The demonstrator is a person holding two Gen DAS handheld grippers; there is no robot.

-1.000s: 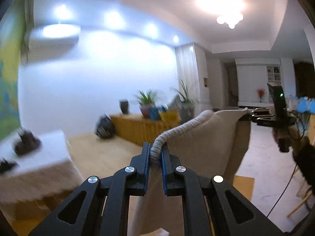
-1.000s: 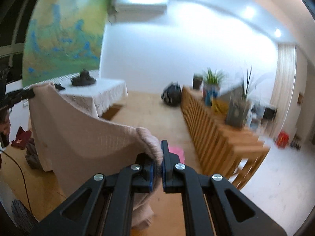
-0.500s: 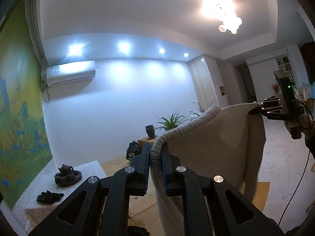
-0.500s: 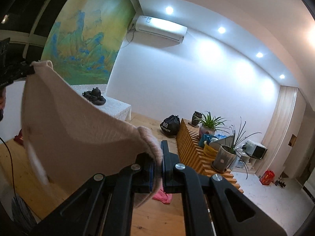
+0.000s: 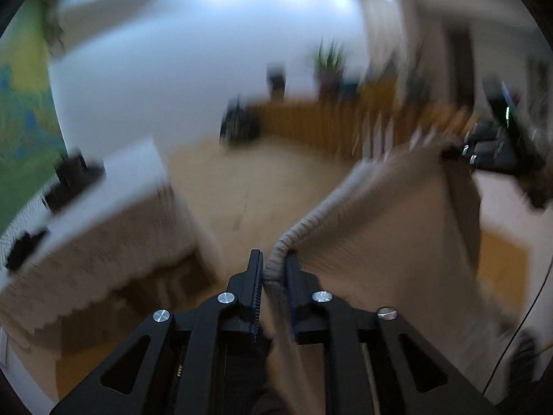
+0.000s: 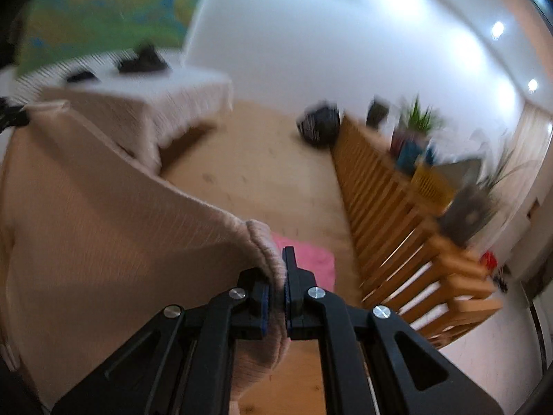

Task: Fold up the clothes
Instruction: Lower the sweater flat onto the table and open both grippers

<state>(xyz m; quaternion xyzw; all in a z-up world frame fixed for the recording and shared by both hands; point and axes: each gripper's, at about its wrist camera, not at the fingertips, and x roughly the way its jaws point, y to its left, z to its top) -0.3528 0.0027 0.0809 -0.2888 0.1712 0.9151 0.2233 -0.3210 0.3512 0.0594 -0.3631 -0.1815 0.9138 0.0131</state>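
Note:
A beige knit garment [image 5: 397,228] hangs stretched between my two grippers. In the left wrist view, its ribbed edge runs between the jaws of my left gripper [image 5: 274,259], which are opening with the cloth still pinched. My right gripper [image 5: 480,148] shows blurred at the garment's far corner. In the right wrist view, my right gripper [image 6: 274,269] has the garment's [image 6: 103,224] rolled edge between its jaws, which are also opening while still touching the cloth. My left gripper [image 6: 10,117] holds the far corner at the left edge.
A table with a white cloth [image 6: 193,93] stands at the left, with dark items on it. A slatted wooden bench [image 6: 397,228] with plants runs along the right. A pink cloth [image 6: 311,259] and a black bag [image 6: 318,124] lie on the wooden floor.
Both grippers have swung down fast, so the views now show floor and table instead of wall and ceiling. The garment came down with them, still stretched between the two.

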